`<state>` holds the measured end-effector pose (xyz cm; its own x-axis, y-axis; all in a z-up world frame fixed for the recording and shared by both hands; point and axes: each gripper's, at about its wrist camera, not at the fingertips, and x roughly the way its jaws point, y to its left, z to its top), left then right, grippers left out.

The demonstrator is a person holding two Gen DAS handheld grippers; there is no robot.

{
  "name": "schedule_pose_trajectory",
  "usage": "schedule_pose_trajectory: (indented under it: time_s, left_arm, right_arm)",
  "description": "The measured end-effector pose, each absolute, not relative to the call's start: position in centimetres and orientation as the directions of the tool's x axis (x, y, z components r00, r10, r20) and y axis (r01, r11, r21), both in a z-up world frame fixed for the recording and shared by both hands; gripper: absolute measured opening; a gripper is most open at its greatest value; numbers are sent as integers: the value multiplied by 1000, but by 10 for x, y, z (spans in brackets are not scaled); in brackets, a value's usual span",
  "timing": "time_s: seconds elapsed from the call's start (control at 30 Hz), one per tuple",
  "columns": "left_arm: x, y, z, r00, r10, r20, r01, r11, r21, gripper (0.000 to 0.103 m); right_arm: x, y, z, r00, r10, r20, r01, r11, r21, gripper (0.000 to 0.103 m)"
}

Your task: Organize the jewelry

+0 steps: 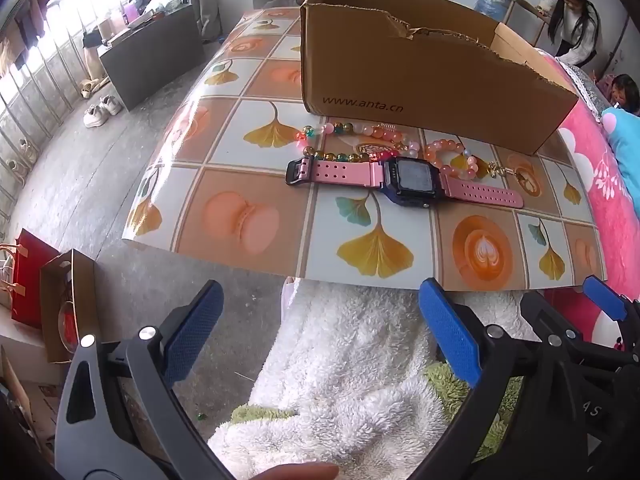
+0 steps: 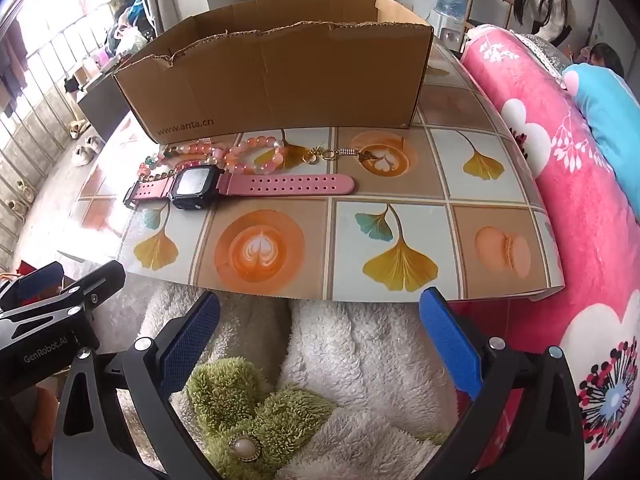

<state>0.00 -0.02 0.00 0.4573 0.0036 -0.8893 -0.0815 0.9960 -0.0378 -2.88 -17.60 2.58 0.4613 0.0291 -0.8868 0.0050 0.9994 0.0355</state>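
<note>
Jewelry lies in a small cluster on the desk, just in front of the near wall of the cardboard box, toward the desk's left half as my right wrist camera sees it. I count one watch with a dark rectangular case and a matte pink rubbery strap punched with rows of holes, laid flat and stretched out. Behind it, touching or nearly so, sit glossy round-bead strands: one closed bracelet of peach and pale beads, and a longer bead string mixing pink, green and amber beads; how many separate strands that string makes I cannot tell. One thin gold chain with small rings trails off toward the desk's middle.

The desk wears a shiny printed covering of square tiles showing ginkgo leaves, latte cups and macarons. The box is one open corrugated carton with a ragged torn top edge and printed web address on its side.

My left gripper hangs off the desk's near edge over fluffy white fabric, jaws spread wide, nothing between them. My right gripper does likewise, jaws fully apart and empty, above the same fleece with its shaggy green flower and single pearl button. Each gripper has two blue textured pads.
</note>
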Motion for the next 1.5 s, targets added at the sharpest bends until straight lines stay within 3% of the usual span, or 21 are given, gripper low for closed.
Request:
schedule_pose_trajectory:
  time_s: [1.5]
  left_arm:
    - [0,1,0,458,29,-888,-84,996,-11,95]
  right_arm:
    - [-26,-175,23,461,40,-887,-3,999,44,98]
